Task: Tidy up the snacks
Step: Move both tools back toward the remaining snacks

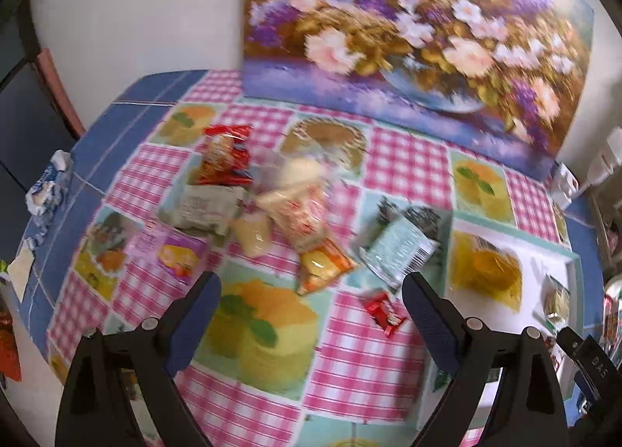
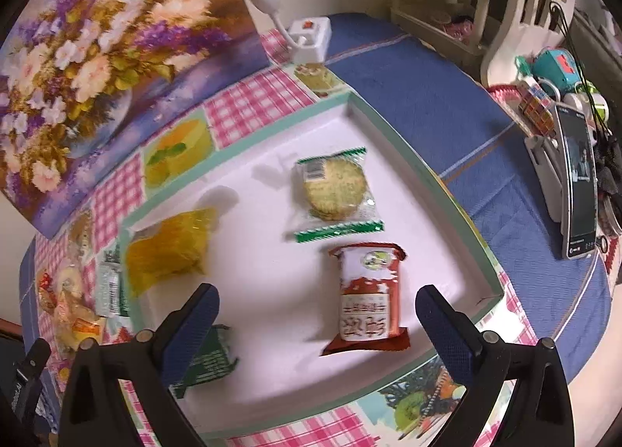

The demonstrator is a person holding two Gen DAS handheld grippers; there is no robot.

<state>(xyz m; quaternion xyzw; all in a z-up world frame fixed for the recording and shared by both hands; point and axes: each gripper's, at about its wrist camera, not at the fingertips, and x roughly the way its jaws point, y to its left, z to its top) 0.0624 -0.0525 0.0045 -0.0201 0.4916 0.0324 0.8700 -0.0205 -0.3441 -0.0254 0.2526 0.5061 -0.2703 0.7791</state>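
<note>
1. My right gripper (image 2: 317, 326) hangs wide open, empty, over the white tray (image 2: 272, 272).
2. Red-brown snack packet (image 2: 367, 299) lies between its jaws; cracker pack (image 2: 334, 190) at twelve o'clock, yellow packet (image 2: 171, 252) at ten.
3. My left gripper (image 1: 311, 314) also gapes empty; loose snack pile (image 1: 272, 205) at twelve on the checked tablecloth (image 1: 404, 163).

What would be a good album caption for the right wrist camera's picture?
Open right gripper above a white tray holding a red snack packet, wrapped biscuit and yellow packet.
</note>
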